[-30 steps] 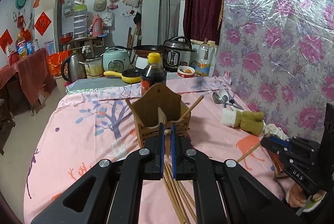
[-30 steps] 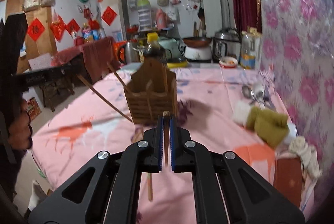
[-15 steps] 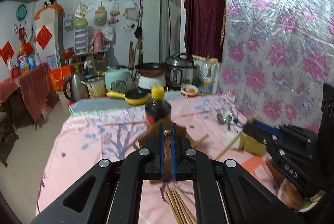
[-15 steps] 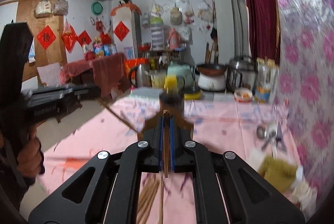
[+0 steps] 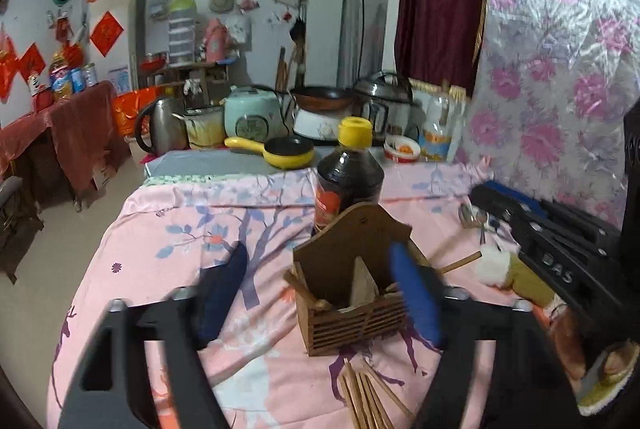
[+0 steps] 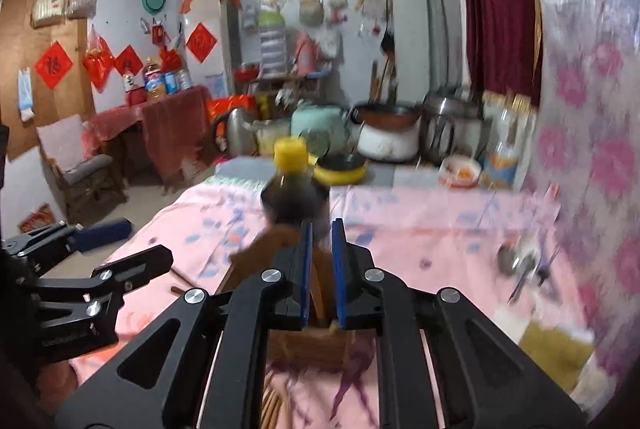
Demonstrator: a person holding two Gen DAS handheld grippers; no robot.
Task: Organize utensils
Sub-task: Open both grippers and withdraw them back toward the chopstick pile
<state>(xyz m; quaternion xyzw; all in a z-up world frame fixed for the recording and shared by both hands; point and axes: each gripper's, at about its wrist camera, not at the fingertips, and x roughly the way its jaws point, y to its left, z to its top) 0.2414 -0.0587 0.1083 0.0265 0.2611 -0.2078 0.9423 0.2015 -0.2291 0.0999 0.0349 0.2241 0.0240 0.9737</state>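
A wooden utensil holder [image 5: 352, 313] stands on the pink tablecloth [image 5: 168, 229], with chopsticks [image 5: 306, 289] in its left compartment and one chopstick [image 5: 460, 263] slanting out to the right. My left gripper [image 5: 318, 293] is opening wide; its blurred blue pads [image 5: 224, 289] flank the holder without touching it. More loose chopsticks [image 5: 368, 397] lie on the cloth below it. My right gripper [image 6: 322, 269] hangs just above the holder [image 6: 304, 345], jaws opening slightly, with a chopstick [image 6: 320, 293] loose between the pads. The left gripper [image 6: 120, 249] shows at the left there.
A dark sauce bottle [image 5: 348, 181] with a yellow cap stands right behind the holder. Metal spoons [image 5: 476, 217] and a white-and-olive cloth [image 5: 504, 269] lie to the right, near the floral wall. Cookers, a kettle and a yellow pan [image 5: 288, 155] crowd the far end.
Both grippers moved forward over the holder. The left jaws went from shut on a chopstick to wide open with nothing in them. The right jaws parted a little around their chopstick.
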